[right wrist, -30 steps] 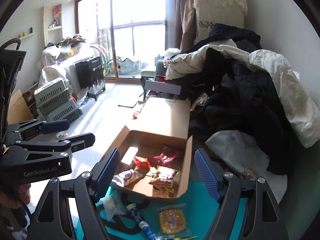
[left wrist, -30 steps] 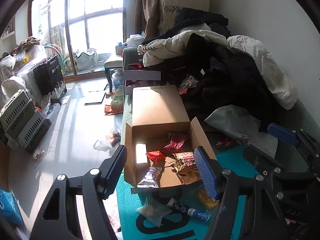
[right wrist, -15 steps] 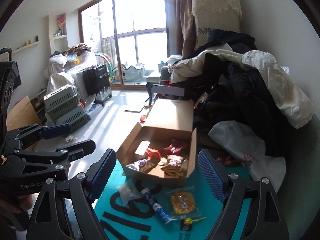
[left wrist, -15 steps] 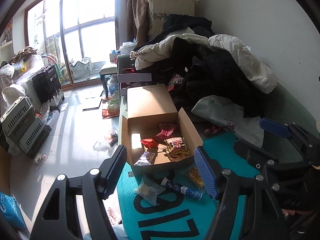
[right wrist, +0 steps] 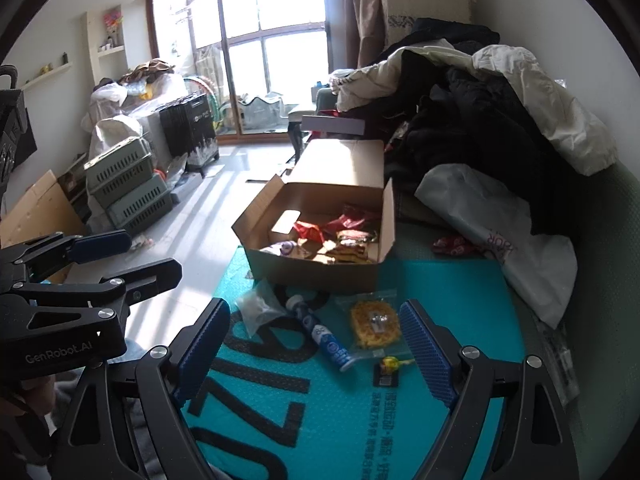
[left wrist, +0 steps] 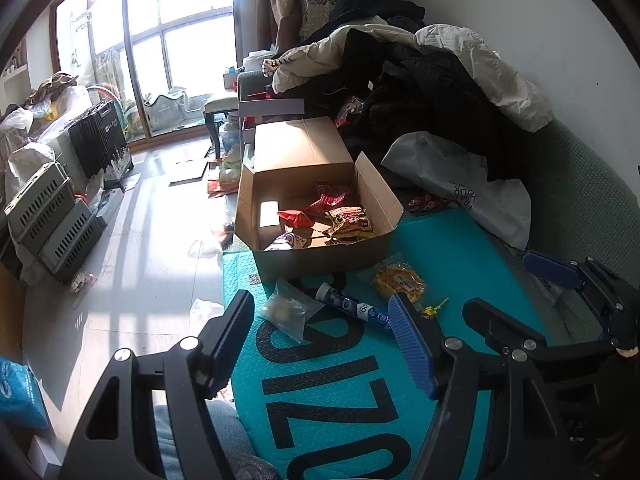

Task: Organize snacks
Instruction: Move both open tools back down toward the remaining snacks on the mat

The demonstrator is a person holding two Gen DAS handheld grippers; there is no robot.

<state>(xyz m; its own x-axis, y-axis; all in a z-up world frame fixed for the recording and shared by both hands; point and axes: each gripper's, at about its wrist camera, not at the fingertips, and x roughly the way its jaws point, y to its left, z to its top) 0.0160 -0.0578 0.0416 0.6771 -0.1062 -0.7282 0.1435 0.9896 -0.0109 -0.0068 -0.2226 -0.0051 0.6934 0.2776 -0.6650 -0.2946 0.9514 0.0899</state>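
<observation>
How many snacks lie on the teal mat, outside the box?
4: a clear bag nearest the floor side, a blue tube next to it, a yellow packet beside that, and a small lollipop nearest the camera. Others may hide behind the box.

Left view: you look down and forward over the teal mat [left wrist: 460, 264], near the cardboard box [left wrist: 320, 258].
Right view: same slant, beside it.
Shared: mat [right wrist: 440, 292], box [right wrist: 312, 276].

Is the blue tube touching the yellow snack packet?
Apart. In the right wrist view, bare teal mat shows between the blue tube and the yellow snack packet.
</observation>
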